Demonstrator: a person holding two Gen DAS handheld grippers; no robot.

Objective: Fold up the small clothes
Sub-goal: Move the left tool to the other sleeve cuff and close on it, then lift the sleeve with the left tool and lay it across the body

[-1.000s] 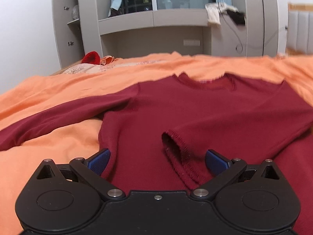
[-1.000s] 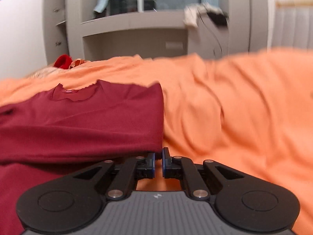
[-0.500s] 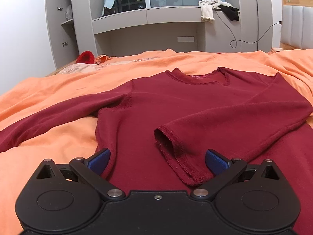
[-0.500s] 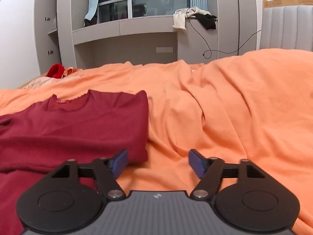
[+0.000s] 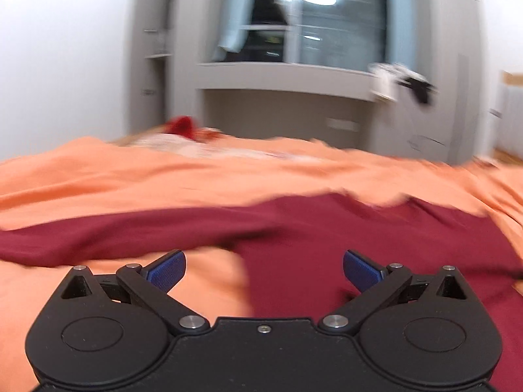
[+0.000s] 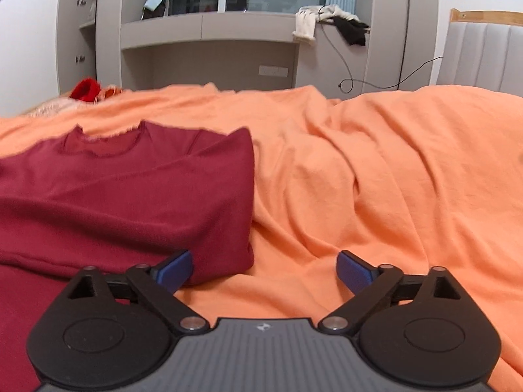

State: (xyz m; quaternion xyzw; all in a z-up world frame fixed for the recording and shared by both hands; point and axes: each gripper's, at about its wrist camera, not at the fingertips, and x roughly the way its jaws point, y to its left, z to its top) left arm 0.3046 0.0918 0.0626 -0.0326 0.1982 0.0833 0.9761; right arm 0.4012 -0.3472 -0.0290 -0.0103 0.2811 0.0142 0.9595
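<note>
A dark red long-sleeved sweater [image 6: 130,189] lies flat on the orange bed cover [image 6: 376,179], its right side folded over the body. My right gripper [image 6: 263,263] hovers at the near corner of that fold, its jaws opening wide. The fold's corner lies loose beside the left pad [image 6: 175,266], not pressed. The left wrist view is blurred; there the sweater [image 5: 343,235] fills the right and its other sleeve [image 5: 98,238] stretches out to the left. My left gripper [image 5: 264,263] is open above the sweater's side edge, holding nothing.
A grey cabinet and shelf unit [image 6: 209,36] stands beyond the bed, with cloths [image 6: 327,19] hanging from its shelf and a cable [image 6: 346,75] trailing down. A small red item [image 6: 85,89] lies at the far left. A padded headboard [image 6: 483,55] rises at the right.
My right gripper went from shut on the sweater's folded edge to wide open, leaving the fold lying. My left gripper swung left and up; the folded-in cuff has left its view.
</note>
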